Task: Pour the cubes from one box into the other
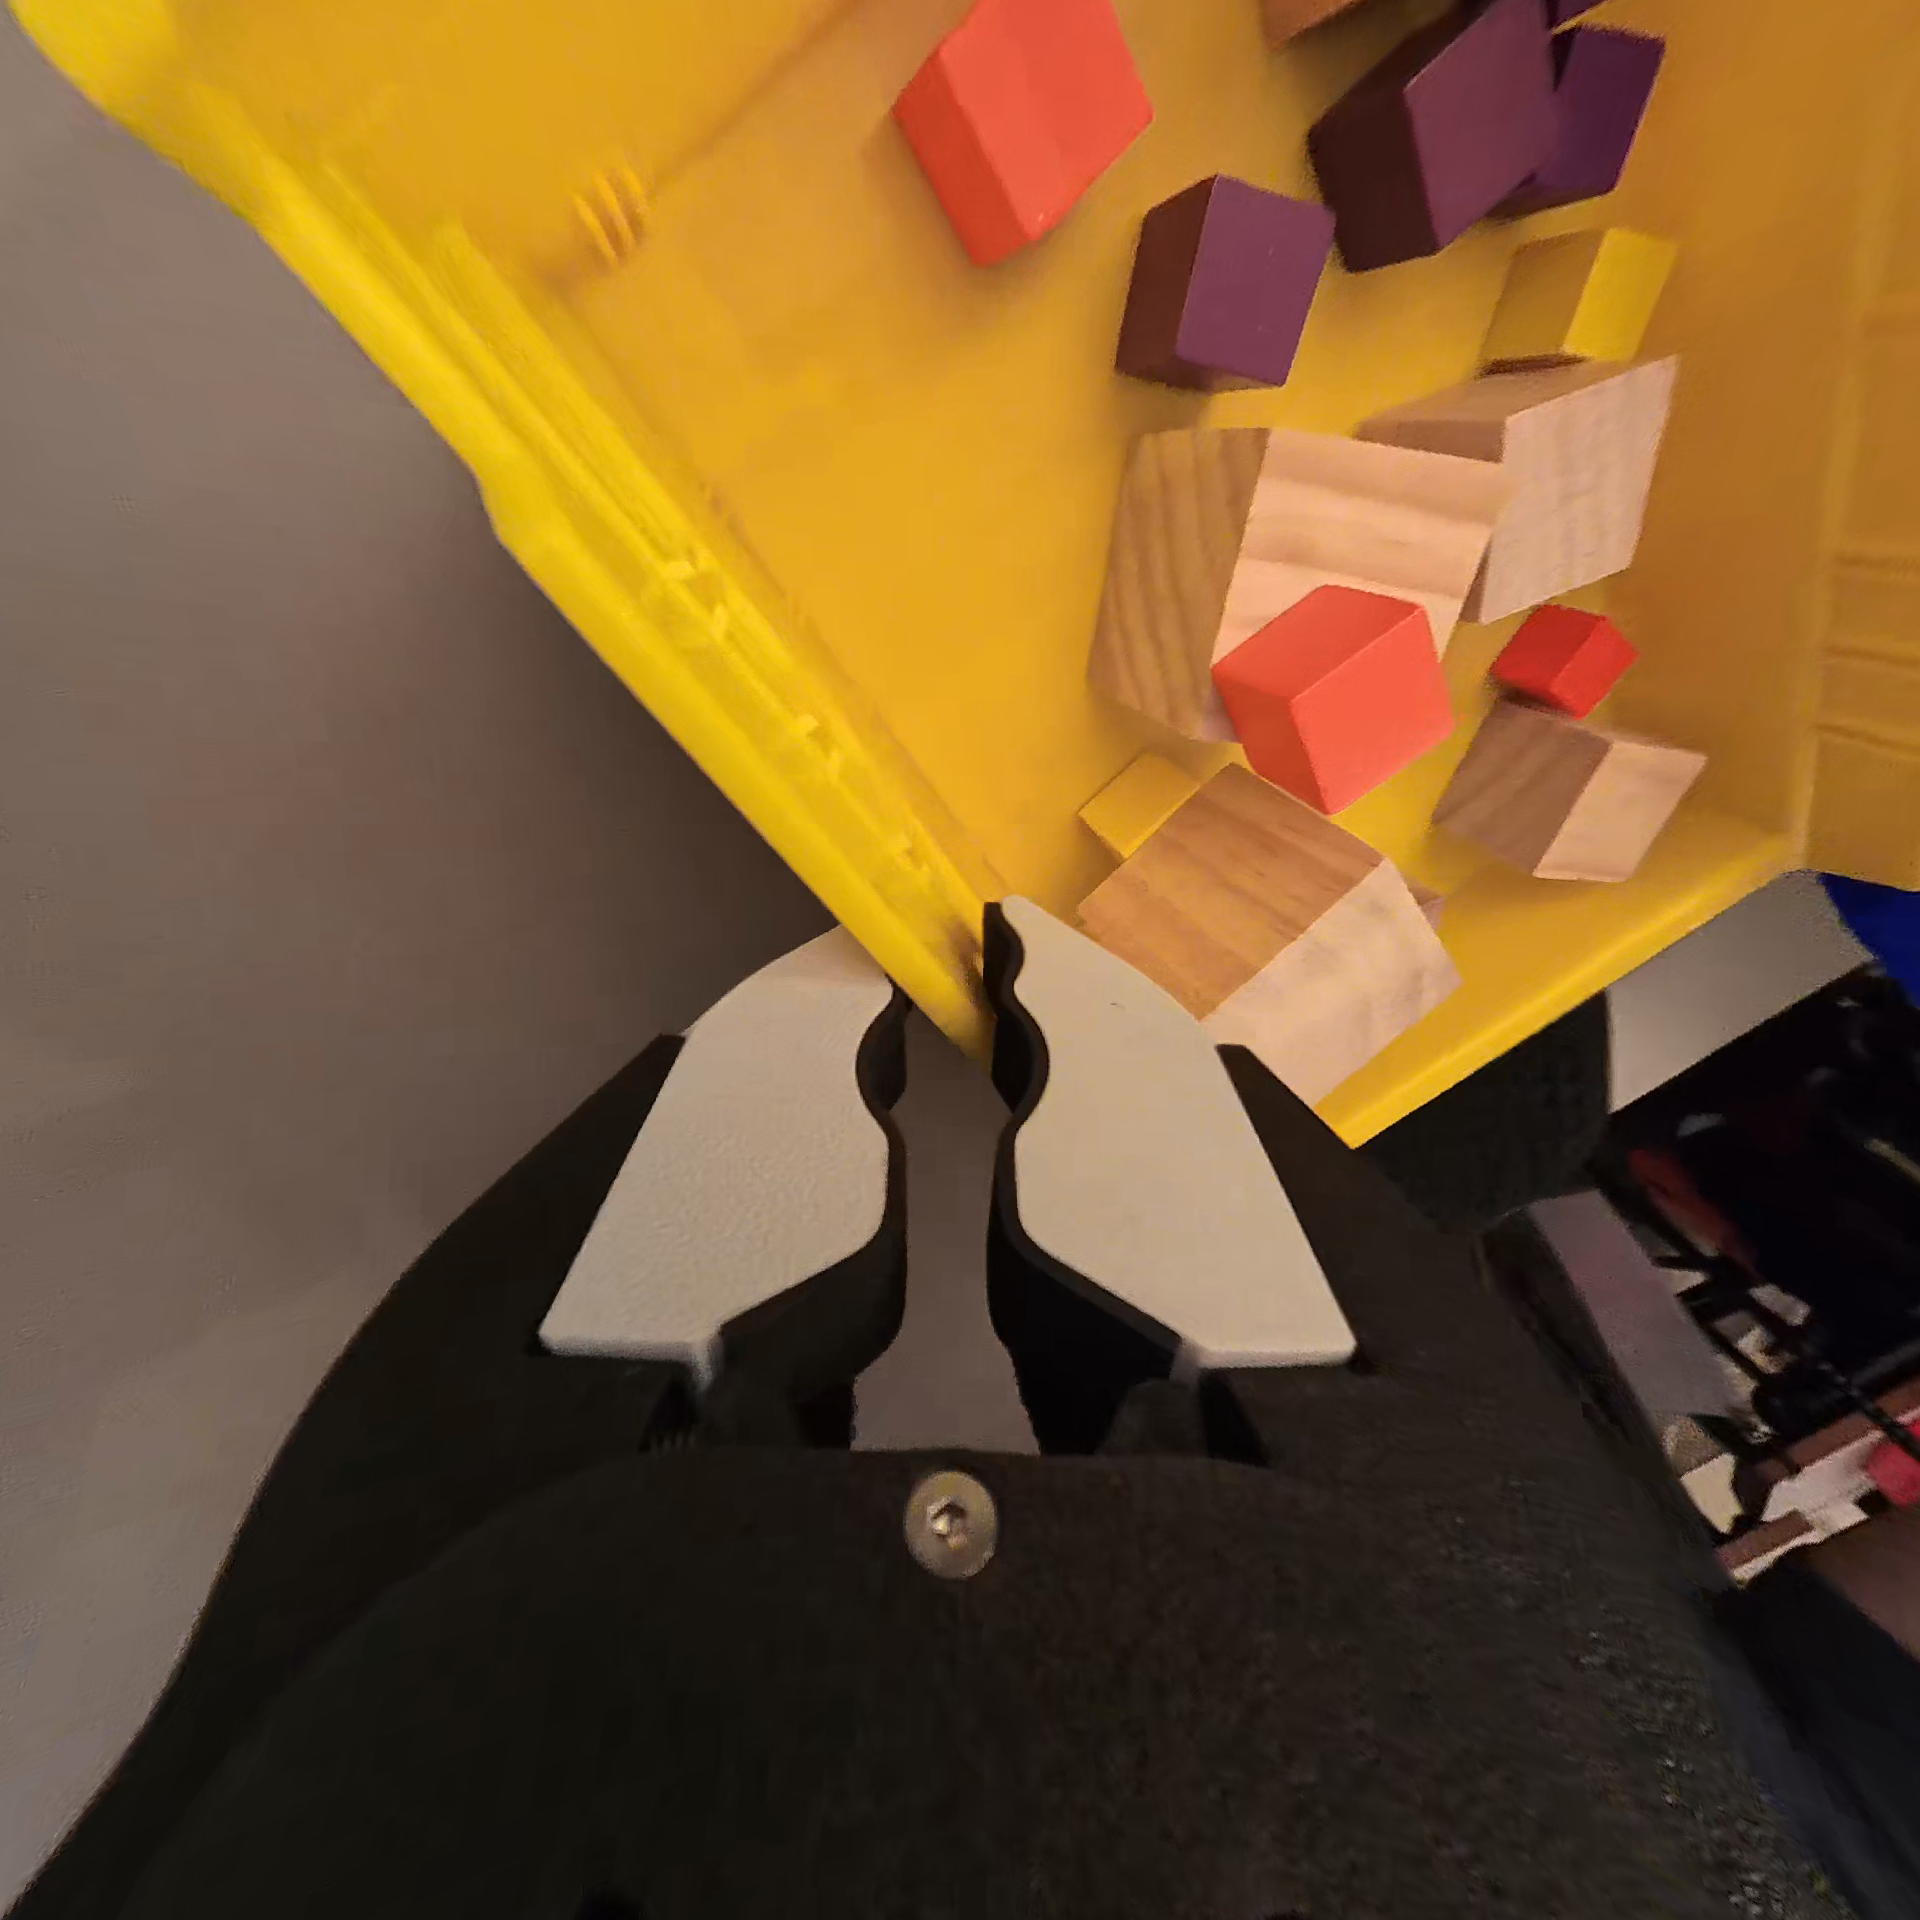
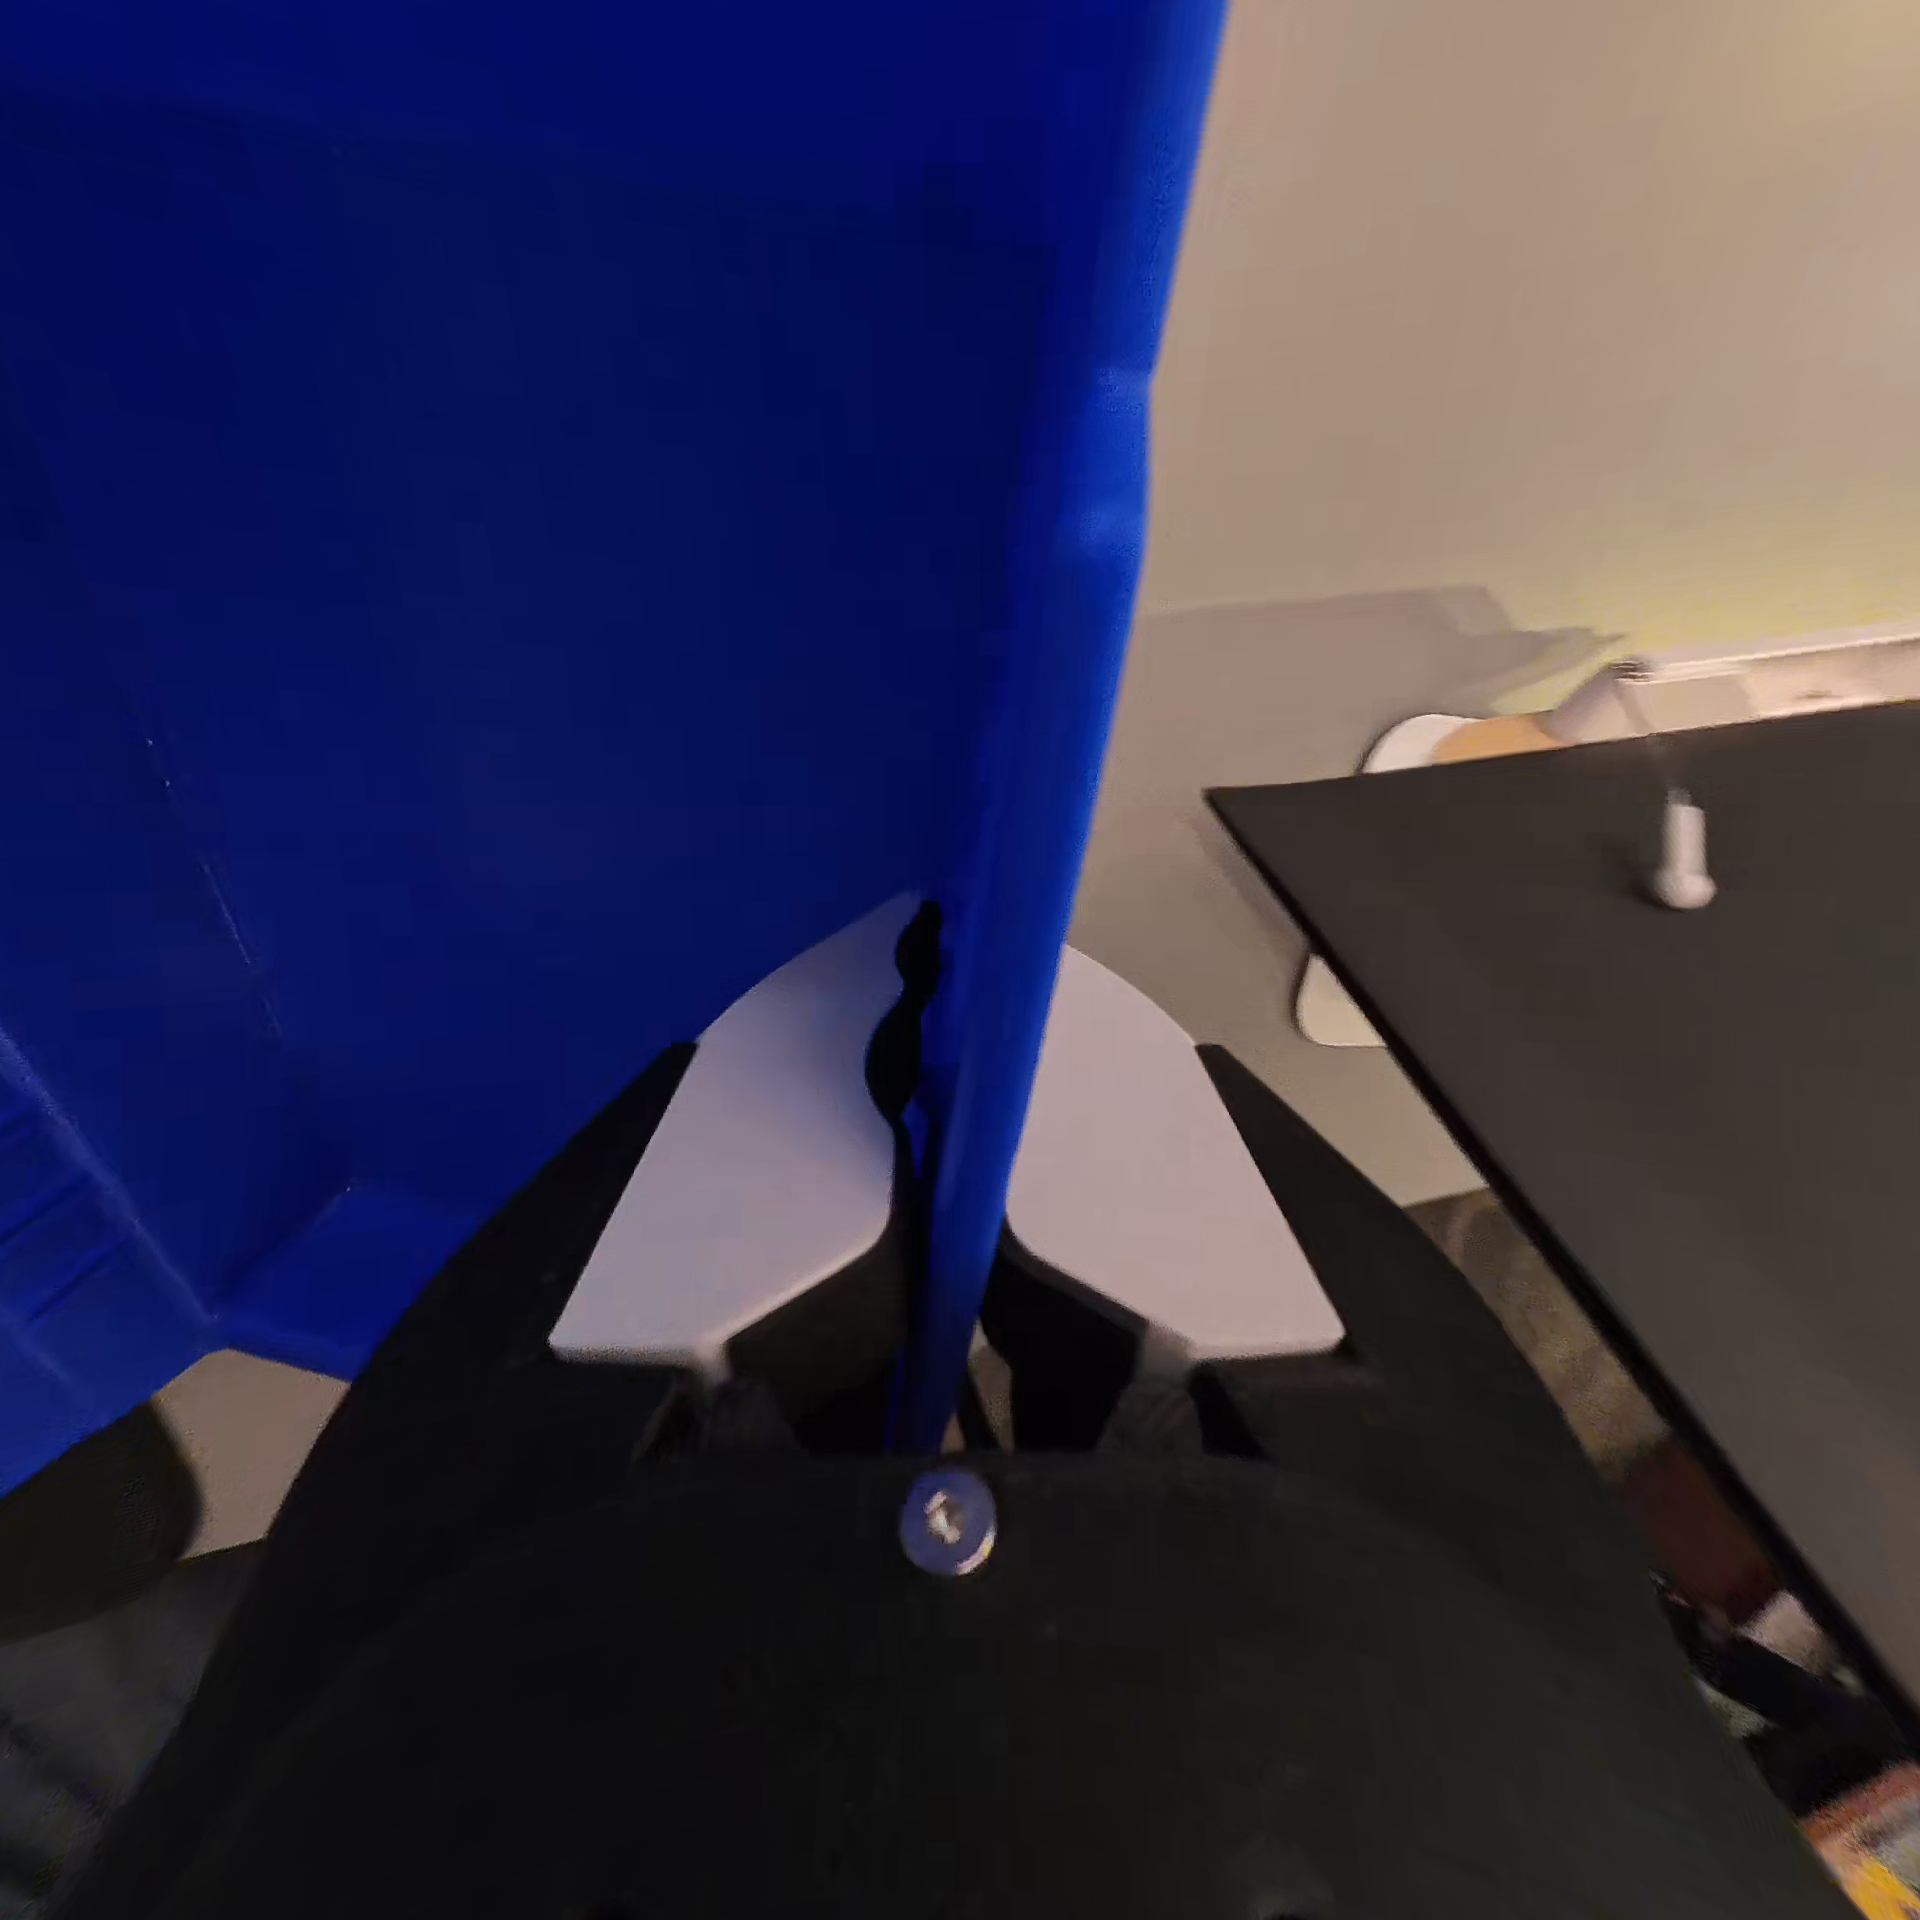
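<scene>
My left gripper (image 1: 961,992) is shut on the rim of a yellow box (image 1: 831,436), held tilted in the air. Inside it lie several cubes: orange (image 1: 1023,125), purple (image 1: 1226,281), plain wood (image 1: 1262,894) and small yellow and red ones, lying toward its right side. My right gripper (image 2: 961,997) is shut on the side wall of a blue box (image 2: 520,571), which fills the left of the right wrist view; I see no cubes in it. A corner of the blue box shows in the left wrist view (image 1: 1870,925).
A black tabletop (image 2: 1610,1091) lies to the right with a white cable end (image 2: 1678,862) on it. A plain pale wall (image 2: 1558,312) stands behind. Cluttered dark objects (image 1: 1787,1351) show low at the right of the left wrist view.
</scene>
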The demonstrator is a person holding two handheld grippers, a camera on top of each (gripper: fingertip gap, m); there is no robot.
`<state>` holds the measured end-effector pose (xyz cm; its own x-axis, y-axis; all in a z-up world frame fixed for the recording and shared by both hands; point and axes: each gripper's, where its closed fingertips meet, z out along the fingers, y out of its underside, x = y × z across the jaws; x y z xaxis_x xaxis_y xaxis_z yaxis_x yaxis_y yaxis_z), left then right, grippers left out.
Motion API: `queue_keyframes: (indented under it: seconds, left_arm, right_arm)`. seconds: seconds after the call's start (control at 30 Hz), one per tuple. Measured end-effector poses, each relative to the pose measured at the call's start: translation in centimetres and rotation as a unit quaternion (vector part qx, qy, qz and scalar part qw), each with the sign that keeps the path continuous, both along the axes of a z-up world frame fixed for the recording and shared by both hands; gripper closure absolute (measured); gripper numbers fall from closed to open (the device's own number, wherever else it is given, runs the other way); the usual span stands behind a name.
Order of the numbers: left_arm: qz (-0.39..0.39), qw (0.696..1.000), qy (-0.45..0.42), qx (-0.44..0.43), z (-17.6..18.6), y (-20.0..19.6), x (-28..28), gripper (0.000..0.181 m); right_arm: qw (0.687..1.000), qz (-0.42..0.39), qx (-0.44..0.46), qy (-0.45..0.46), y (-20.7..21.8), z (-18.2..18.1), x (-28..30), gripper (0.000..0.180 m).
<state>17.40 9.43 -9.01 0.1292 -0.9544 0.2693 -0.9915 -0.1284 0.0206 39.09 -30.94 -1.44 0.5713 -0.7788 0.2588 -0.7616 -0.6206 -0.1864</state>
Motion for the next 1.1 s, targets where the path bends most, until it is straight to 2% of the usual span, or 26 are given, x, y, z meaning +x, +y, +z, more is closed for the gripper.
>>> queue_keyframes:
  seconds: [0.2, 0.37, 0.6, 0.7, 0.8, 0.87, 1.03, 1.1]
  left_arm:
    - [0.013, 1.000, 0.021, 0.012, 0.1, 6.5, -3.8, 0.171]
    - [0.051, 0.998, 0.035, 0.030, 0.2, 14.5, -9.3, 0.173]
    - [0.118, 0.992, 0.033, 0.035, 0.4, 26.2, -19.1, 0.174]
    - [0.134, 0.990, 0.015, 0.045, 0.5, 30.0, -22.7, 0.173]
    - [0.150, 0.988, -0.013, 0.044, 0.5, 32.7, -25.1, 0.173]
    - [0.180, 0.982, -0.047, 0.014, 0.6, 33.6, -25.6, 0.173]
    - [0.190, 0.972, -0.122, -0.063, 0.9, 33.8, -25.6, 0.166]
    - [0.183, 0.972, -0.128, -0.068, 0.9, 33.8, -25.5, 0.166]
  right_arm:
    - [0.991, -0.011, 0.086, 0.099, 4.2, -4.5, -1.8, 0.172]
    - [0.979, -0.002, 0.130, 0.159, 9.8, -8.3, -3.4, 0.173]
    - [0.972, 0.037, 0.131, 0.192, 17.5, -11.2, -5.7, 0.173]
    - [0.970, 0.040, 0.117, 0.210, 20.0, -12.0, -6.9, 0.173]
    - [0.971, 0.053, 0.103, 0.209, 21.9, -12.3, -7.3, 0.174]
    - [0.970, 0.058, 0.102, 0.211, 22.8, -12.3, -7.6, 0.174]
    - [0.970, 0.053, 0.105, 0.213, 23.3, -12.2, -7.9, 0.171]
    - [0.970, 0.042, 0.120, 0.209, 23.4, -11.8, -7.7, 0.163]
